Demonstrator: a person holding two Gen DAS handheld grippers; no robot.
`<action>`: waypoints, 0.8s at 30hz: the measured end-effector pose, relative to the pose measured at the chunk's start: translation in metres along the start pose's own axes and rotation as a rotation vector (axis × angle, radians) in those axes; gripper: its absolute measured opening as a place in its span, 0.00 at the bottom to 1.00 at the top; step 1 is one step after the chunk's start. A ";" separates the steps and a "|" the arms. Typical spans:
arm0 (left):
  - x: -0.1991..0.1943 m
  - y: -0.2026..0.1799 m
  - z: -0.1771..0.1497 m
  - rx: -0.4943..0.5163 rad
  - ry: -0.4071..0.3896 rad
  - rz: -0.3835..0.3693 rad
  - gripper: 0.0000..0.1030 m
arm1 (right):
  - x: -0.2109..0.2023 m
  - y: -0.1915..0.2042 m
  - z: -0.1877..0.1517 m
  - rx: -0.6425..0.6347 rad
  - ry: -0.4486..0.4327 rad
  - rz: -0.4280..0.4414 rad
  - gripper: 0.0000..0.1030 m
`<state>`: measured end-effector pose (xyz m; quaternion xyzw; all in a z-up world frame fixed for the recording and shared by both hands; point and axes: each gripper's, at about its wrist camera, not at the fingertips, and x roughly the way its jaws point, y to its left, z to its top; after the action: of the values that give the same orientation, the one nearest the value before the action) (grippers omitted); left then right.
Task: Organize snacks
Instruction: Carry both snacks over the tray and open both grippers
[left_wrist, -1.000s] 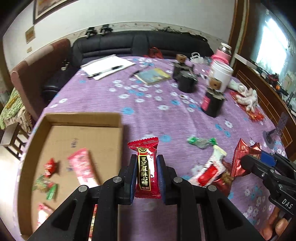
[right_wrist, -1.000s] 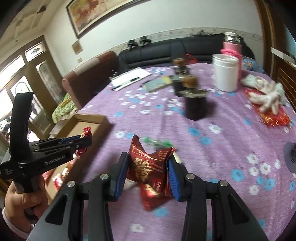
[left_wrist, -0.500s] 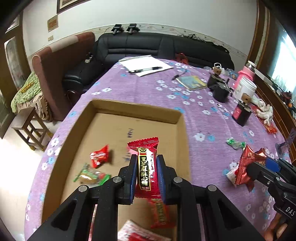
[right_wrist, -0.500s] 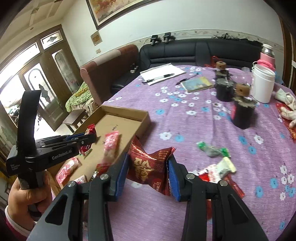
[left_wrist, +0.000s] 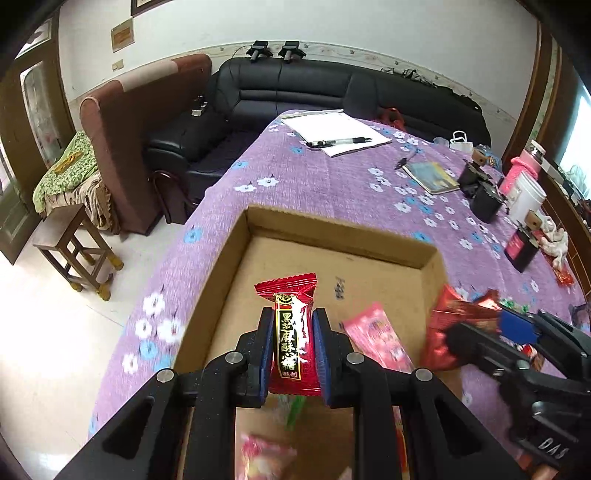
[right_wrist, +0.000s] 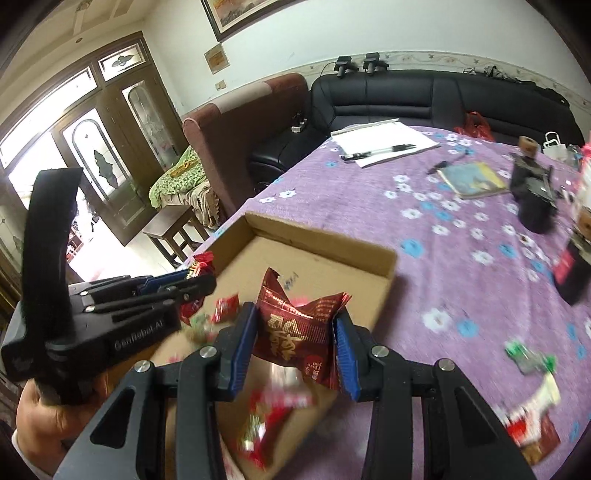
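Carrying: left tongs (left_wrist: 289, 347) clamp red candy (left_wrist: 290, 332), right tongs (right_wrist: 295, 343) clamp maroon pack (right_wrist: 299, 328), both over box (left_wrist: 332, 229); next, release inside.

Gold Chinese characters reading 黑芝麻酥心糖 are printed on the black vertical band of the red candy wrapper (left_wrist: 293, 341). "GenRobot.AI" is embossed on the left gripper (right_wrist: 201, 284) body. "DAS" is marked on the right gripper (left_wrist: 476, 332) body. "Love You" is printed on the dark red snack packet (right_wrist: 299, 332).
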<state>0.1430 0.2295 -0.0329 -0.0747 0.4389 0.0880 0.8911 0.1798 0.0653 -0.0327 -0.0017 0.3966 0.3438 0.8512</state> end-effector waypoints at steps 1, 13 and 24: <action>0.002 0.000 0.002 0.002 0.002 0.001 0.21 | 0.008 0.001 0.004 0.000 0.004 -0.007 0.39; 0.055 0.001 0.024 0.012 0.082 0.025 0.21 | 0.056 -0.009 0.016 0.037 0.055 -0.041 0.39; 0.074 0.000 0.027 0.010 0.116 0.058 0.21 | 0.072 -0.009 0.015 0.023 0.102 -0.055 0.40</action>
<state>0.2085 0.2420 -0.0755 -0.0624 0.4924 0.1069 0.8615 0.2274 0.1047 -0.0736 -0.0205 0.4432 0.3154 0.8389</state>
